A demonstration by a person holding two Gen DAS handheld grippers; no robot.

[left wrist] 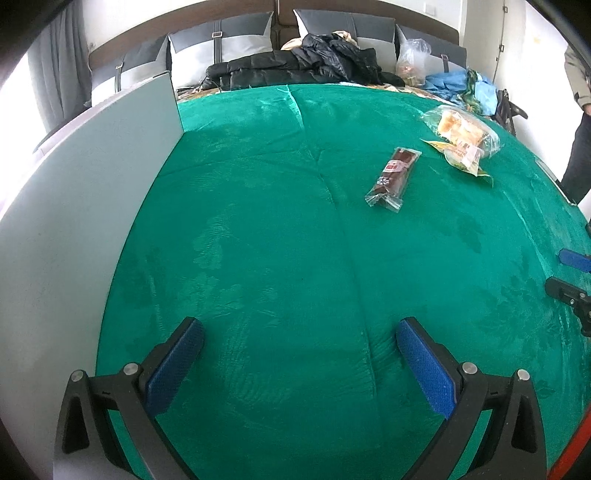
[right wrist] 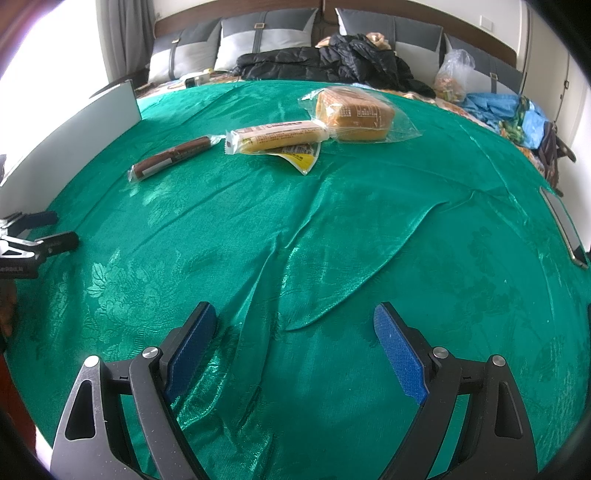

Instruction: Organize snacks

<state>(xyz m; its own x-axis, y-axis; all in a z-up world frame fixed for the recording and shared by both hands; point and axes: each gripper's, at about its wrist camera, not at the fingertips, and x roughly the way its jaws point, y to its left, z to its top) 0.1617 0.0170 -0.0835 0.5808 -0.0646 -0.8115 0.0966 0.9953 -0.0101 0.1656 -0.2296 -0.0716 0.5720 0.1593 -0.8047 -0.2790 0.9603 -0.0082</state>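
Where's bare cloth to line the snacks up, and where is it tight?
Free: the green cloth between both open grippers, left gripper and right gripper, and the snacks, also along the grey board. Crowded: far side, where the yellow roll touches the bread loaf; the brown bar lies just apart.

The setting is presenting as a home bedroom. A padded headboard (right wrist: pixel 369 22) with grey-and-white pillows (right wrist: pixel 255 44) is running along the far wall. Black down jackets (right wrist: pixel 332 61) and blue clothing (right wrist: pixel 495 105) are lying heaped on the bed. A green cloth (right wrist: pixel 332 229) is covering a work surface in front. Grey curtains (left wrist: pixel 61 55) are hanging beside a bright window.
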